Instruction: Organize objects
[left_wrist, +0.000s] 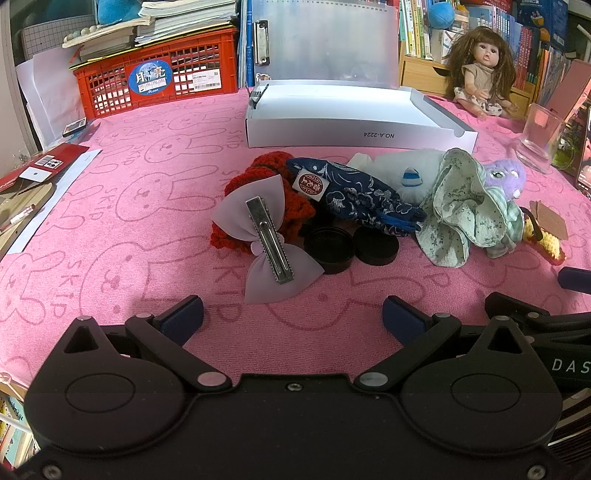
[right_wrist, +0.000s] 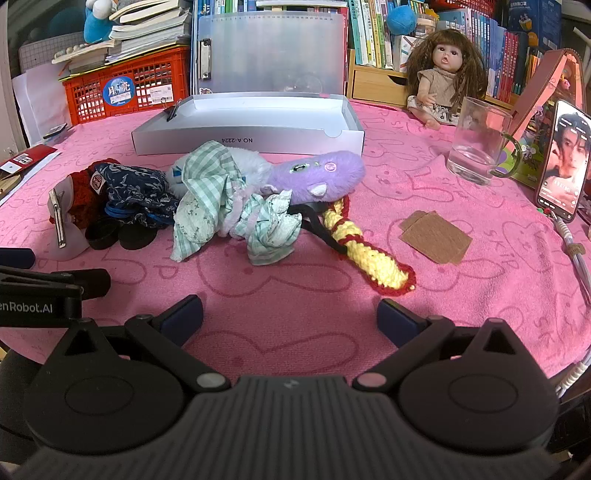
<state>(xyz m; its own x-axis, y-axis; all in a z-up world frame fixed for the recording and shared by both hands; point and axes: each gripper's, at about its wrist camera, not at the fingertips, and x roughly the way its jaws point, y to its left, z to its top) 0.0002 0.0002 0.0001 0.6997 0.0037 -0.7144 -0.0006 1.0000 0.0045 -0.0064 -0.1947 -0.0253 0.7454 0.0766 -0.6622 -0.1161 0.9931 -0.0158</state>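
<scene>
Box (left_wrist: 354, 131) open, interior bare where visible; glass (right_wrist: 476, 146) holds nothing

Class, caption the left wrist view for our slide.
Open left tongs face a lilac bow clip, ahead of the white box.

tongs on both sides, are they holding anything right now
Nothing is held: the left tongs and right tongs are both open over bare pink cloth.

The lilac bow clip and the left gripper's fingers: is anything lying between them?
No. In the left wrist view only bare pink cloth separates the lilac bow clip from the open left gripper.
</scene>
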